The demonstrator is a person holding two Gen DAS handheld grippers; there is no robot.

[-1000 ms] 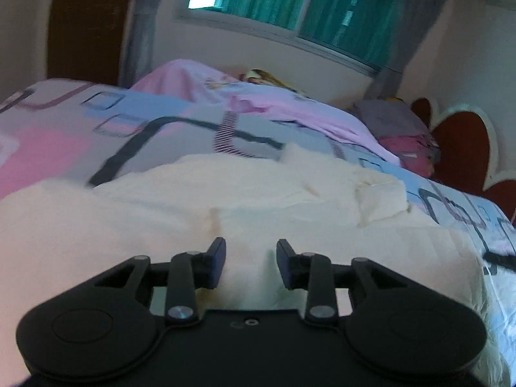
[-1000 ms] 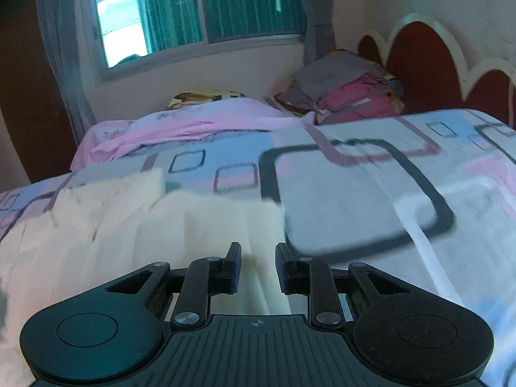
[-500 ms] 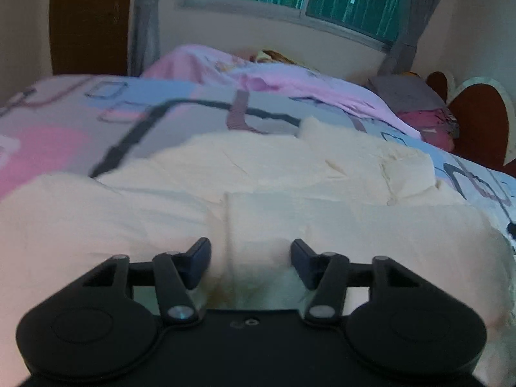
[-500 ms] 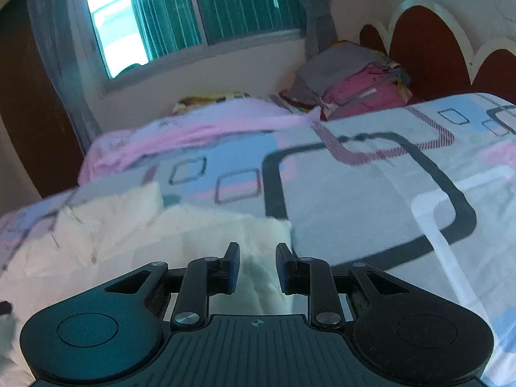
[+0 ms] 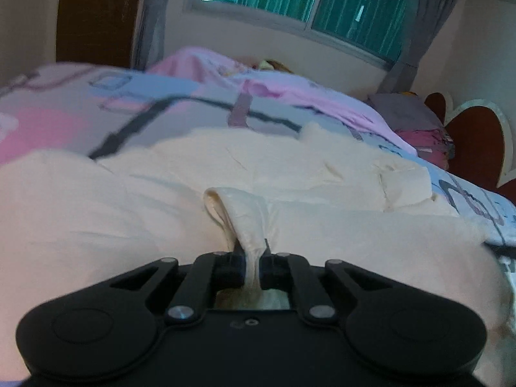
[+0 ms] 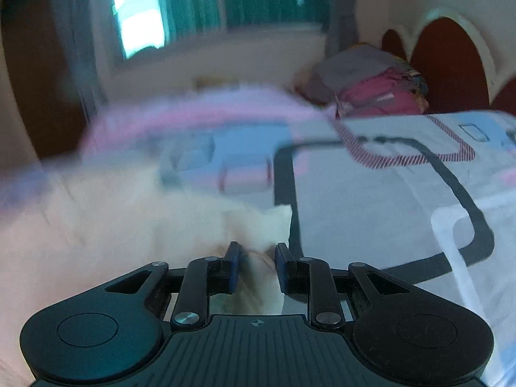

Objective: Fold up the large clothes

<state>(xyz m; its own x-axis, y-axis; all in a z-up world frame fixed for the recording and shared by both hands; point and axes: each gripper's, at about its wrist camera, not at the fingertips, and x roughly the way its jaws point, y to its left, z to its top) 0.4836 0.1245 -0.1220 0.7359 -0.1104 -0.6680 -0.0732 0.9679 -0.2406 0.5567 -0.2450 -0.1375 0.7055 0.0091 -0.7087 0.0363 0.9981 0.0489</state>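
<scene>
No writing or labels can be read. The cream garment (image 5: 200, 174) lies spread across the patterned bedsheet (image 6: 371, 200). The left gripper (image 5: 252, 266) has its jaws pressed on a raised fold of that cloth. The right gripper (image 6: 255, 266) sits at the garment's edge, jaws apart with cloth between them; the view is blurred.

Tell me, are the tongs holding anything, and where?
The left tongs pinch a bunched-up ridge of the cream garment. The right tongs stand open around its edge, not yet gripping.
</scene>
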